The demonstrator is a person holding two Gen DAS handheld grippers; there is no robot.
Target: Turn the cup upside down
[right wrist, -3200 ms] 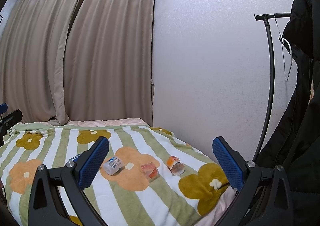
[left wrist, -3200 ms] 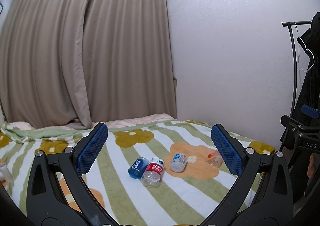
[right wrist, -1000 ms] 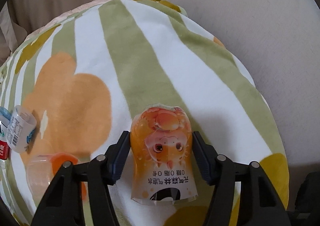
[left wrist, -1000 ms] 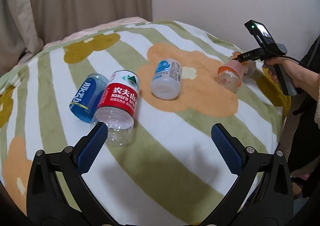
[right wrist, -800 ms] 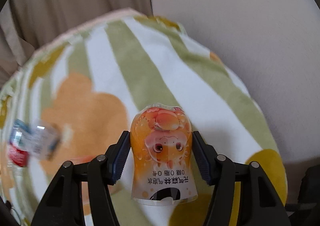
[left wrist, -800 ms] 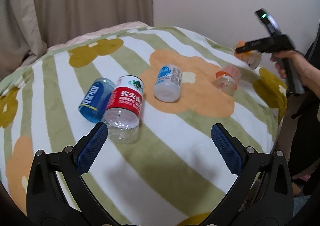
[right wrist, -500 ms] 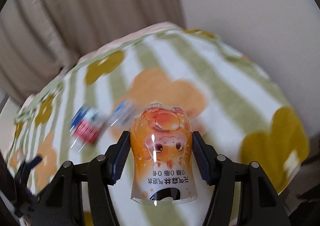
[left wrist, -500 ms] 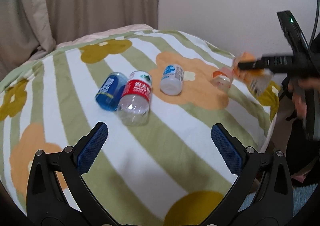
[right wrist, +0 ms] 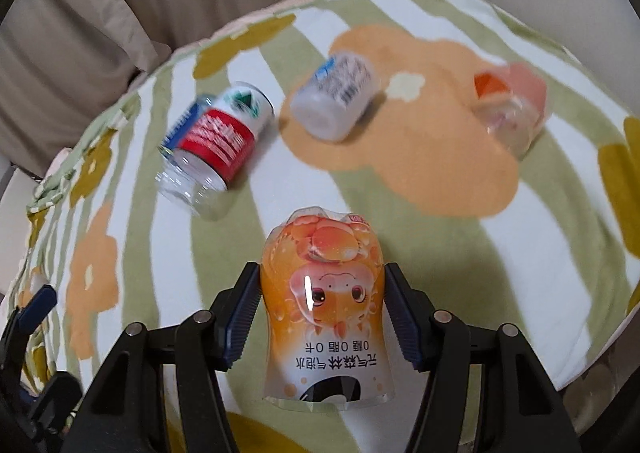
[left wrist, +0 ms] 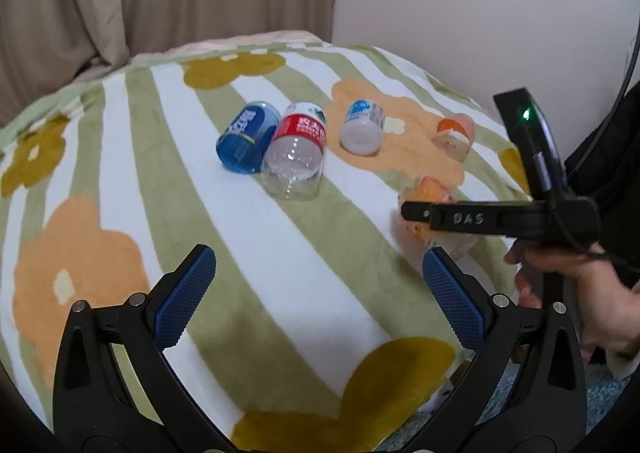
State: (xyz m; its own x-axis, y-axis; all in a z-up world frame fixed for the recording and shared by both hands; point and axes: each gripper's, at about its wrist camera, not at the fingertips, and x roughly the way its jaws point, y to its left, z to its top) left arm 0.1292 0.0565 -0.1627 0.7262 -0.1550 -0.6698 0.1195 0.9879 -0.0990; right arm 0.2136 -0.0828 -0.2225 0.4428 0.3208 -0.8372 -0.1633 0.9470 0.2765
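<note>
The right gripper [right wrist: 322, 311] clamps the orange cup [right wrist: 325, 295] above the blanket [right wrist: 400, 245], the left gripper [left wrist: 318, 293] gapes empty, and 4 cut bottles, seemingly all on their sides, lie beyond.

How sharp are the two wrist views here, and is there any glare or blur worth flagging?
Right wrist: the orange cup clamped in the right gripper is sharp, with a small glare streak; the red-label bottle and blanket behind are motion-smeared. Left wrist: mostly crisp, fisheye bending at edges; the open left gripper is sharp.
</note>
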